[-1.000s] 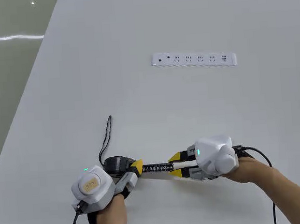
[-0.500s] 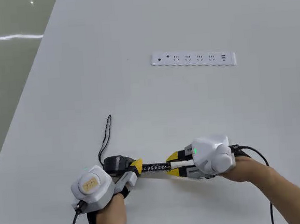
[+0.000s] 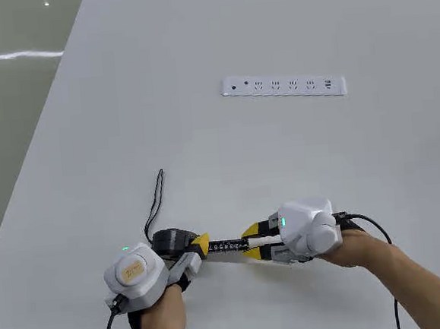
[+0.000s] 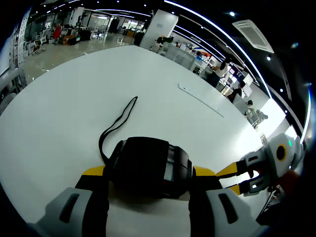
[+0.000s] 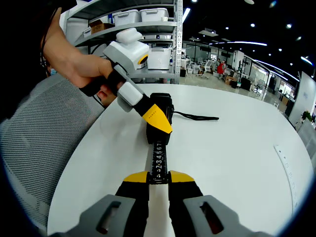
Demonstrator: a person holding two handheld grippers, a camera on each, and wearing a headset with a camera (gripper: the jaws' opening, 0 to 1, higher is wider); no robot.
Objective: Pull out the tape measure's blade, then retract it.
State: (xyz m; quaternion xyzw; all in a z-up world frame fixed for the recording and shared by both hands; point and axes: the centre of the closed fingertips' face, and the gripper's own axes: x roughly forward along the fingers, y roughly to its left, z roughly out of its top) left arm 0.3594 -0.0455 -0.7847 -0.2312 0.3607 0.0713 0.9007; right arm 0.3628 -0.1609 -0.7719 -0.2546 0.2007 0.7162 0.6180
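- Clamping the tape measure point(image 4: 150, 165) on the counter point(image 3: 204, 150) between the left gripper point(image 4: 150, 177) fingers; pinching the short drawn-out blade point(image 5: 158, 159) near its tip with the right gripper point(image 5: 158, 177) fingers.
- Likely to lose the thin blade if pinched loosely, letting it snap back early.
- Could drag or tip the tape measure if clamped too lightly.
- Might kink the blade if pulled off-axis.
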